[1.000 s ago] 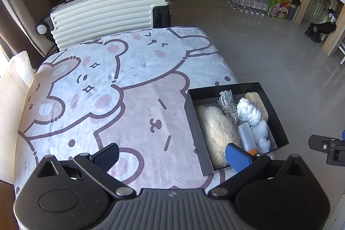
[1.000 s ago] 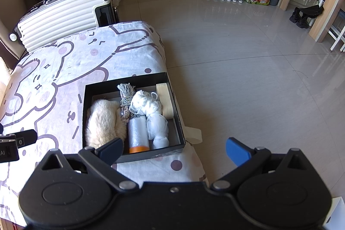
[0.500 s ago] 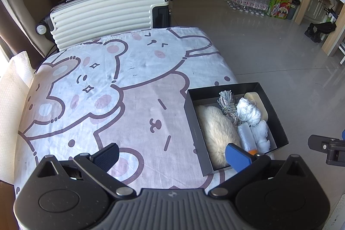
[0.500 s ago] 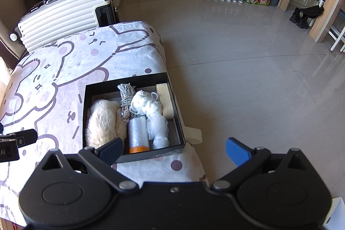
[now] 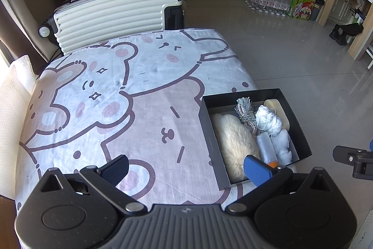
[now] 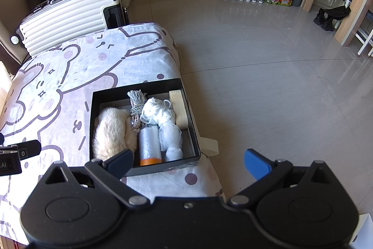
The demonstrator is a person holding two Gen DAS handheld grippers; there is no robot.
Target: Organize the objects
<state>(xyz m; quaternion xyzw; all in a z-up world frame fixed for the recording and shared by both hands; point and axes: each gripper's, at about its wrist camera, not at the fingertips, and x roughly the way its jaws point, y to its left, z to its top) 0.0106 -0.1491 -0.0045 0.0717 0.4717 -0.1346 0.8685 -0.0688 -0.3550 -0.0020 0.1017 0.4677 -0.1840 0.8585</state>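
Both the left gripper and right gripper hang wide open and empty; black box sits packed at the bedsheet's edge, so I'd nudge it inward gently

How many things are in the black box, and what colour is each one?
In the black box:
White: 3, the yarn ball, the netting bundle and the plastic roll with an orange end
Cream: 2, the fluffy piece and the tape roll
Grey: 1, the braided rope
Total: 6
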